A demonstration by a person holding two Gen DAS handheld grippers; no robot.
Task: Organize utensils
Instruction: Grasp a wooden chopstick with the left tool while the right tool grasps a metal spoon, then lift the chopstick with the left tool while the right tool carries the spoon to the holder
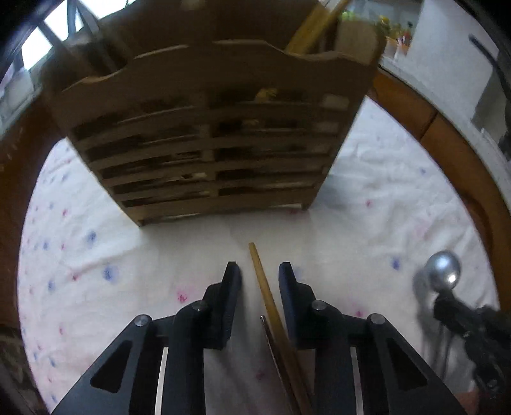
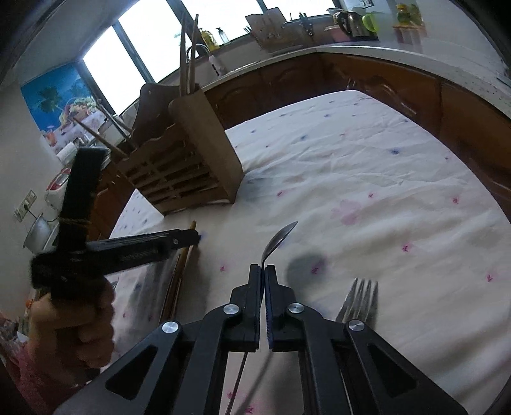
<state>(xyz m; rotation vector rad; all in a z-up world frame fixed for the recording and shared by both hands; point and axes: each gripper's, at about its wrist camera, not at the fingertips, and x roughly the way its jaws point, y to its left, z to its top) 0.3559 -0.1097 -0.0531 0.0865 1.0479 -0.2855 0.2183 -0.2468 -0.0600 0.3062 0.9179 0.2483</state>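
Note:
A slatted wooden utensil holder [image 1: 210, 127] [image 2: 185, 169] stands on the white flowered tablecloth [image 1: 367, 204], with chopsticks [image 2: 188, 64] upright in its back slot. My left gripper [image 1: 260, 271] [image 2: 191, 237] is low over the cloth in front of it. A wooden chopstick [image 1: 265, 287] [image 2: 179, 277] lies between its fingers, and gaps show beside the pads. A thin dark utensil [image 1: 271, 338] lies alongside the chopstick. My right gripper [image 2: 264, 268] is shut on a metal spoon [image 2: 281, 236] [image 1: 444, 269], held above the cloth. A fork [image 2: 361, 297] lies to its right.
A person's hand [image 2: 80, 319] holds the left gripper. Wooden cabinets with a pale counter [image 2: 367, 51] curve round the table's far side, carrying a kettle [image 2: 348, 20] and bottles. Windows [image 2: 153, 41] are behind the holder. The cloth to the right of the holder is bare.

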